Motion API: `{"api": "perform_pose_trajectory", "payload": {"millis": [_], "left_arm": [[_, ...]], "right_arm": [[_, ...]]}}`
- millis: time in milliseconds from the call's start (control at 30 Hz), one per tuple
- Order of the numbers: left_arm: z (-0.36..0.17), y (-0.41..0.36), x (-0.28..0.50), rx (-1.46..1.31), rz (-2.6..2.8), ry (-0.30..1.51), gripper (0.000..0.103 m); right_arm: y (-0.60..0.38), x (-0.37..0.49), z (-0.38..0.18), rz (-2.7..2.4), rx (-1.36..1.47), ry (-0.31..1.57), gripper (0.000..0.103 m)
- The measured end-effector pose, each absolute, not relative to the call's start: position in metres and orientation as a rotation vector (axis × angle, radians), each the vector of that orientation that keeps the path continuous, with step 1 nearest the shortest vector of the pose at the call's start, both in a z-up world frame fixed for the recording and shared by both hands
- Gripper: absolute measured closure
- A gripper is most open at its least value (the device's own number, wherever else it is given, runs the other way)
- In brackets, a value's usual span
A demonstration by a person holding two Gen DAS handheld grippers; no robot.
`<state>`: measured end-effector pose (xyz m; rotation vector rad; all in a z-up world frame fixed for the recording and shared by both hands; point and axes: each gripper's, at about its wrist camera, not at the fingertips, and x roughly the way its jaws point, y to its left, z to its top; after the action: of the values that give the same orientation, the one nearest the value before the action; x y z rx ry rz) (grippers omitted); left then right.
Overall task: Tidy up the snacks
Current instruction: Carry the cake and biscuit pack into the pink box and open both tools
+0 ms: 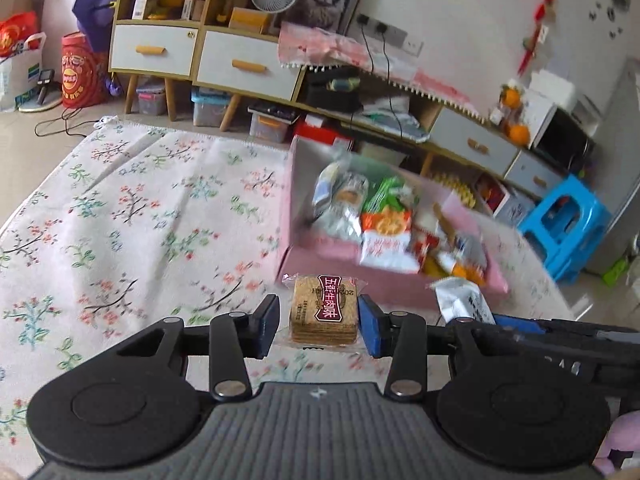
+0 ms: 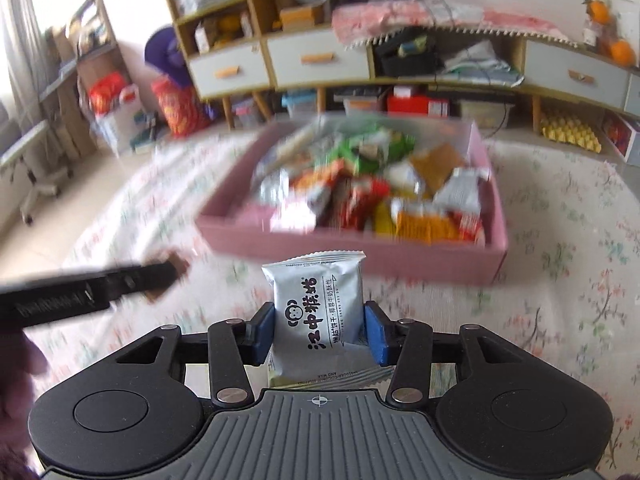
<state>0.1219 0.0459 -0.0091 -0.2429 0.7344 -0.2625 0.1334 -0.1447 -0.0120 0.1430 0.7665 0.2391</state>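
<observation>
Soft, even daylight fills the room; in the right wrist view it comes brightest from the window (image 2: 16,40) at far left, washed out to white. Shadows are faint. Both views bow strongly toward the edges and darken at the corners. The pink box (image 2: 352,256) of snacks is smeared by motion blur in both views, while each near gripper body stays sharp.
</observation>
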Motion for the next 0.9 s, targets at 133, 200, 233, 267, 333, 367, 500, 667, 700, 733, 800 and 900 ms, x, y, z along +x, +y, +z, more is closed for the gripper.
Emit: {"api": "perform_pose_trajectory", "payload": {"millis": [133,200,233,267,333,367,500,667,700,733,800,900], "left_arm": [[-0.004,0.045,0.132,-0.307,-0.247,0.721,0.064],[-0.002,0.044,0.14,-0.312,-0.254,0.711,0.064],[-0.002,0.042,0.145,-0.307,-0.263,0.704,0.064],[-0.002,0.04,0.149,-0.302,-0.268,0.699,0.064],[-0.006,0.036,0.157,-0.298,-0.266,0.7,0.064],[-0.009,0.034,0.159,-0.296,-0.268,0.703,0.064],[-0.021,0.022,0.168,-0.237,-0.256,0.702,0.064],[-0.022,0.009,0.169,-0.16,-0.255,0.686,0.064],[-0.022,0.008,0.169,-0.161,-0.257,0.685,0.064],[-0.022,0.008,0.169,-0.162,-0.258,0.681,0.064],[-0.023,0.006,0.169,-0.156,-0.257,0.678,0.064],[-0.026,0.006,0.171,-0.149,-0.242,0.687,0.064]], "right_arm": [[-0.16,0.149,0.006,0.194,0.272,0.719,0.057],[-0.167,0.158,0.011,0.174,0.329,0.702,0.057],[-0.171,0.163,0.011,0.165,0.353,0.697,0.057],[-0.173,0.167,0.011,0.157,0.375,0.694,0.057],[-0.178,0.177,0.008,0.142,0.411,0.692,0.057],[-0.18,0.181,0.005,0.137,0.423,0.692,0.057],[-0.183,0.194,-0.004,0.122,0.418,0.698,0.057],[-0.188,0.202,-0.008,0.121,0.453,0.681,0.057],[-0.189,0.203,-0.01,0.119,0.461,0.678,0.057],[-0.19,0.205,-0.011,0.116,0.468,0.677,0.057],[-0.193,0.208,-0.014,0.107,0.482,0.677,0.057],[-0.198,0.211,-0.02,0.099,0.515,0.684,0.056]]}}
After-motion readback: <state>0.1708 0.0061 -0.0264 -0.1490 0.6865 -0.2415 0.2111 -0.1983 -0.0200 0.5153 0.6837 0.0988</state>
